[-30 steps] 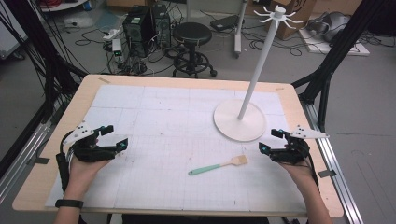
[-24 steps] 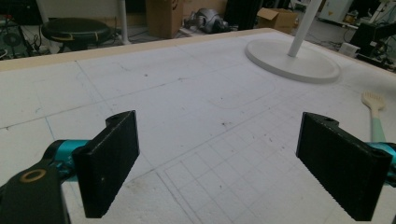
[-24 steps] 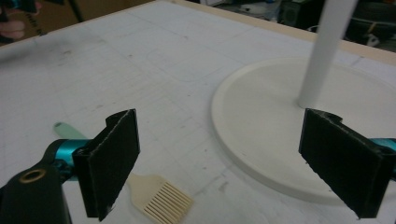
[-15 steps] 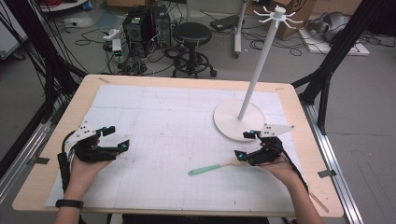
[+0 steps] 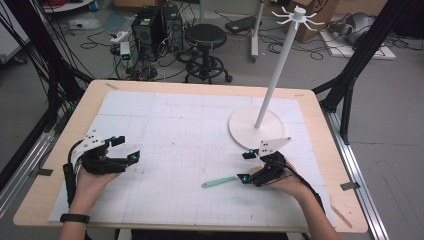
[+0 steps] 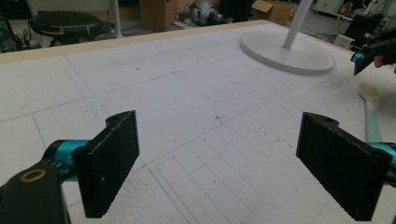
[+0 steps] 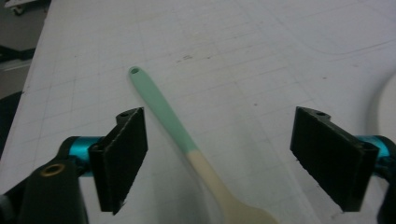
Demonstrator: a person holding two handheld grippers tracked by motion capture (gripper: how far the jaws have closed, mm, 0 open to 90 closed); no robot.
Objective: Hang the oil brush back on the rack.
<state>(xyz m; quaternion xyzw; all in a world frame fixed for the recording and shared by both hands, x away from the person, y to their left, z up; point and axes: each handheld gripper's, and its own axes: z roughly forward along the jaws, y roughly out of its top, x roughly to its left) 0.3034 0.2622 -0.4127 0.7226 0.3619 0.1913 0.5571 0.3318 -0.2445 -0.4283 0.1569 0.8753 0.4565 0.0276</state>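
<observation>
A spatula [image 5: 220, 181] with a mint-green handle and a cream head lies flat on the white gridded mat [image 5: 190, 130], right of centre near the front. My right gripper [image 5: 247, 167] hovers open over its head end; in the right gripper view the spatula [image 7: 173, 121] runs up between the two spread jaws, touching neither. My left gripper [image 5: 129, 151] rests open at the left of the mat with nothing between its fingers. The left gripper view shows the spatula [image 6: 371, 116] far to the right.
A white hook stand [image 5: 272, 80] with a round base [image 5: 255, 127] rises just behind my right gripper; its base [image 6: 289, 51] also appears in the left gripper view. The wooden table edge [image 5: 200, 86] borders the mat. A stool and cables lie on the floor beyond.
My right gripper has moved left from the table's right edge and come down over the spatula's head end. The left gripper has stayed put.
</observation>
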